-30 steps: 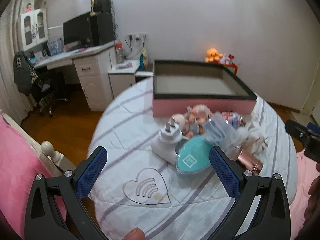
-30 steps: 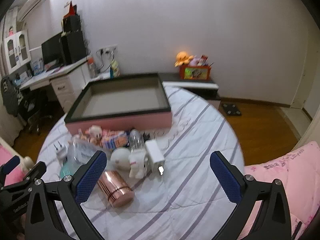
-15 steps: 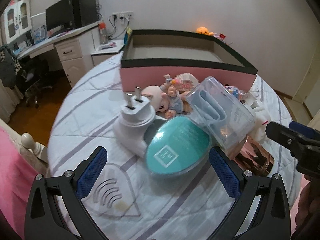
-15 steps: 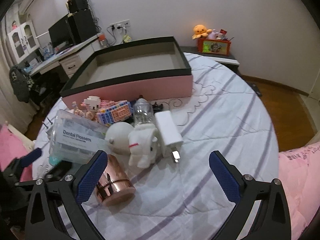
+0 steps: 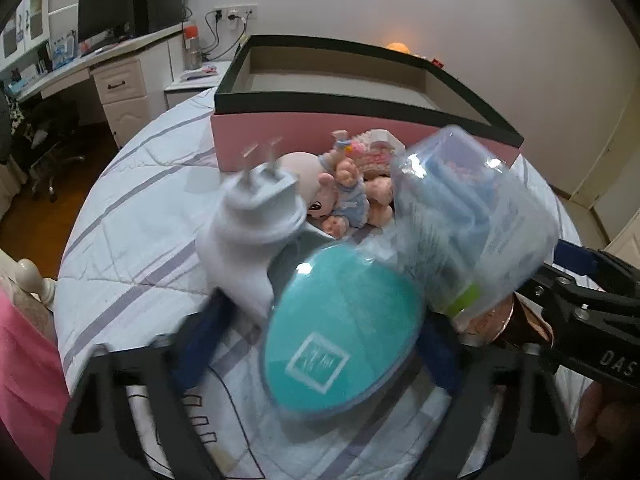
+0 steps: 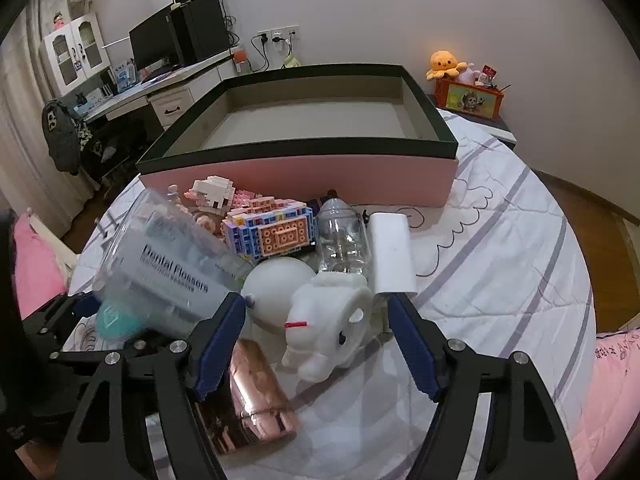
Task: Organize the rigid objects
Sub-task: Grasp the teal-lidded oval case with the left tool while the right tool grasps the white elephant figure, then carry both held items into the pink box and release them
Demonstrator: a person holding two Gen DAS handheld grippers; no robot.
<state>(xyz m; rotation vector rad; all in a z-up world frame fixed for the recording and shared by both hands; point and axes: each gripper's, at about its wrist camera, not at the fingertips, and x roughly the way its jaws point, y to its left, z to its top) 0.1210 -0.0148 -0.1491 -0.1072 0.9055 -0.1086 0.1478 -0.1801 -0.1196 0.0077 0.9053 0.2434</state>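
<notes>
The left gripper (image 5: 316,344) has been closing around the teal oval case (image 5: 340,340), contact too blurred to tell; the right gripper (image 6: 316,344) (also closing) straddles the white elephant toy (image 6: 328,328), pads clear, before the pink box (image 6: 300,172).

Left black two-finger gripper with blue pads (image 5: 316,344): angled steeply down, jaws just been closing, part-open, blurred. Right black gripper with blue pads (image 6: 316,340): same downward tilt, jaws likewise closing, pads apart. Fingertips of a hand (image 5: 600,420) behind right gripper.
</notes>
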